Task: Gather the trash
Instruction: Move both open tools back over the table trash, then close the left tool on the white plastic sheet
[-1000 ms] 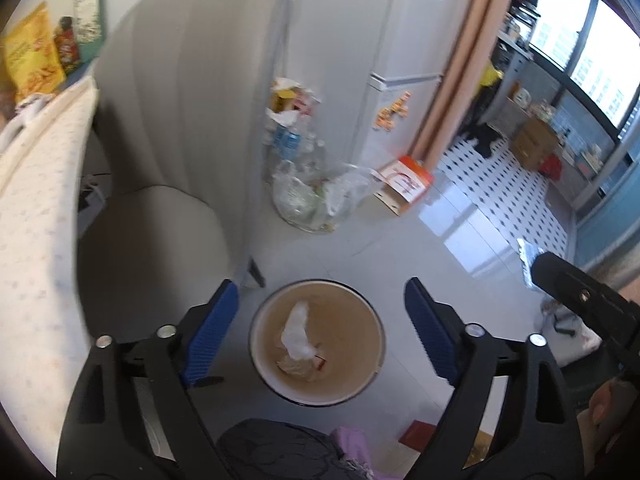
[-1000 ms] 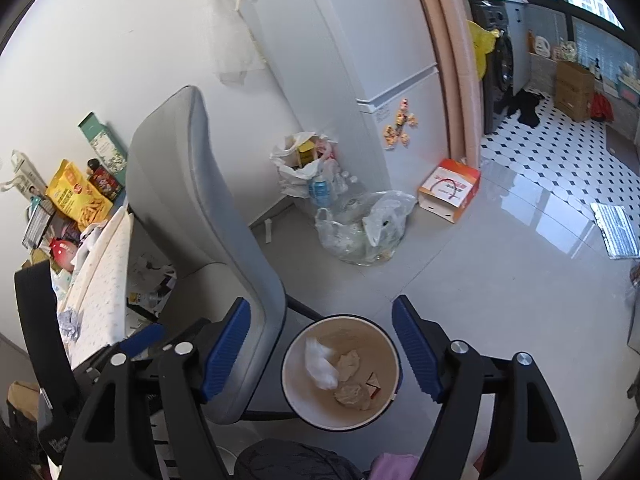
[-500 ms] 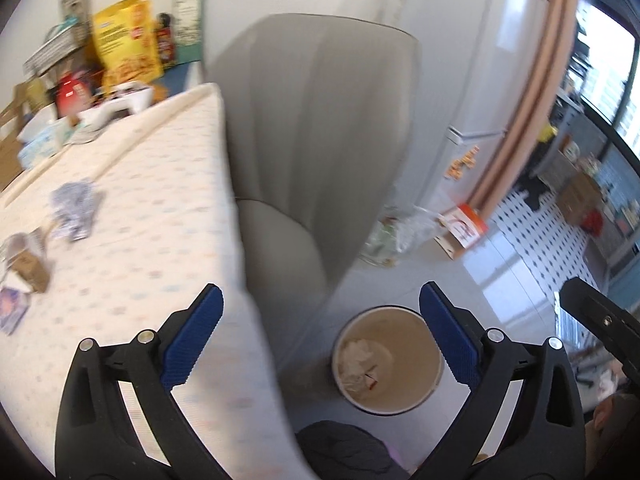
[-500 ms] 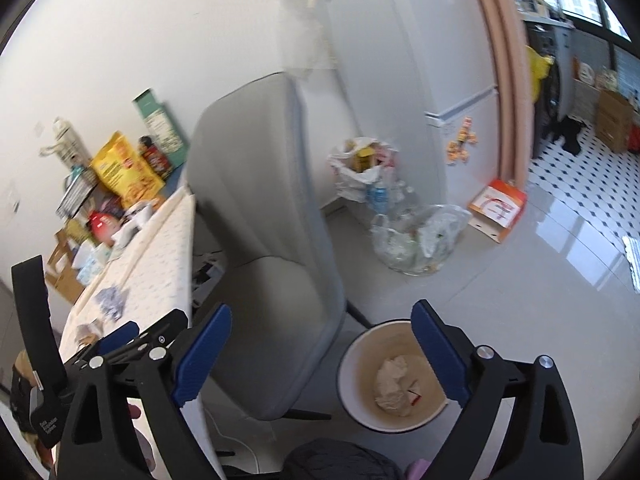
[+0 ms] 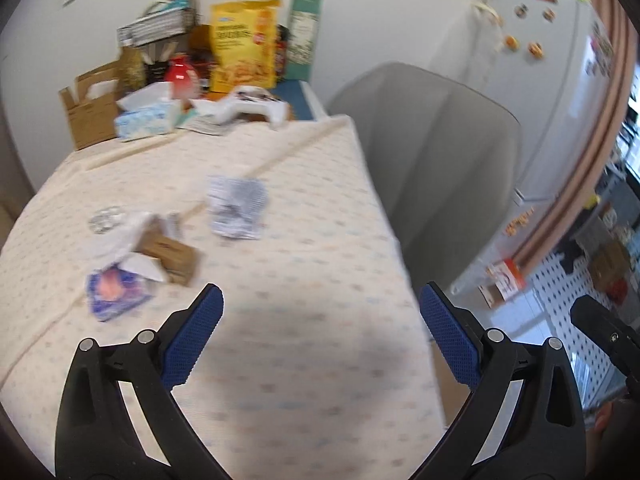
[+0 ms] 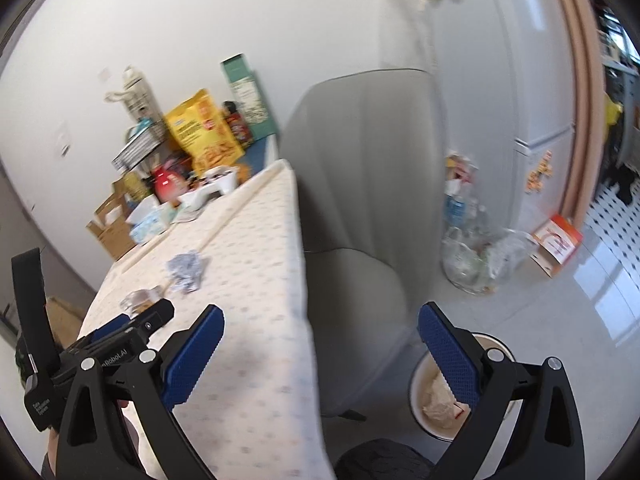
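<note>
Trash: crumpled paper (image 5: 237,211) mid-table, near chair-side edge | left hand-held gripper (image 5: 320,332) wide, empty | right hand-held gripper (image 6: 320,344) opening, empty

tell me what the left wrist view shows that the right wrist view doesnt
Only the left wrist view shows the blue and pink wrapper and the brown packet lying on the table, near the open left claw.

Only the right wrist view shows the trash bin on the floor with crumpled paper in it, and the clear bag of bottles by the fridge. The right claw is opening, with nothing between its jaws.

Both show the crumpled grey wrapper, the yellow snack bag and the grey chair.
</note>
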`<state>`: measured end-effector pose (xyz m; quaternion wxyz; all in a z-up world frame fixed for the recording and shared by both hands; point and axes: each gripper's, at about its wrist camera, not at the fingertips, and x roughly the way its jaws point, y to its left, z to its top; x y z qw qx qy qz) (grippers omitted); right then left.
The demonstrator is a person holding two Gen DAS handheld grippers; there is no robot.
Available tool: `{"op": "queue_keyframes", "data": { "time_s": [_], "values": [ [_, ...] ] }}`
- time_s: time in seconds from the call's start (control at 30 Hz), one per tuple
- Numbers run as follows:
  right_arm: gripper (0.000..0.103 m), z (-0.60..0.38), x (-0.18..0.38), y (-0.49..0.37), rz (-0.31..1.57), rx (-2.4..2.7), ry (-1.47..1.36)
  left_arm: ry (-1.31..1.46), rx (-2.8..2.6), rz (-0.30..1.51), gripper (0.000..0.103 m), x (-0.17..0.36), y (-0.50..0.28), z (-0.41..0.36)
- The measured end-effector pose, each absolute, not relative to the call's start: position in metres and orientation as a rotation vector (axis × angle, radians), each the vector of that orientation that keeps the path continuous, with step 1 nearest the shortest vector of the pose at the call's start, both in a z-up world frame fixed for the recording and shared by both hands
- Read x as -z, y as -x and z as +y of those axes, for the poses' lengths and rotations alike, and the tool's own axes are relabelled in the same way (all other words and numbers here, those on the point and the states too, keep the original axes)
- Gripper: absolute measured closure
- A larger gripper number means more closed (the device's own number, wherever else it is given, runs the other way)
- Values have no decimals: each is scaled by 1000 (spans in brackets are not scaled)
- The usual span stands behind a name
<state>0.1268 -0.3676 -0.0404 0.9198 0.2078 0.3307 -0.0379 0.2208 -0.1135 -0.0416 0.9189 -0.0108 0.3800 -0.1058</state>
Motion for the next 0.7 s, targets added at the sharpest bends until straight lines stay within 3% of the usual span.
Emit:
{"op": "queue_keyframes", "data": {
  "time_s": [0.5,0.7],
  "values": [
    [8,-275,18,-161,701,-60,-341,78,95,746,6,22,-228,-10],
    [11,-253,25,-186,733,-95,-319,86,80,787,20,33,-246,9]
  ]
}}
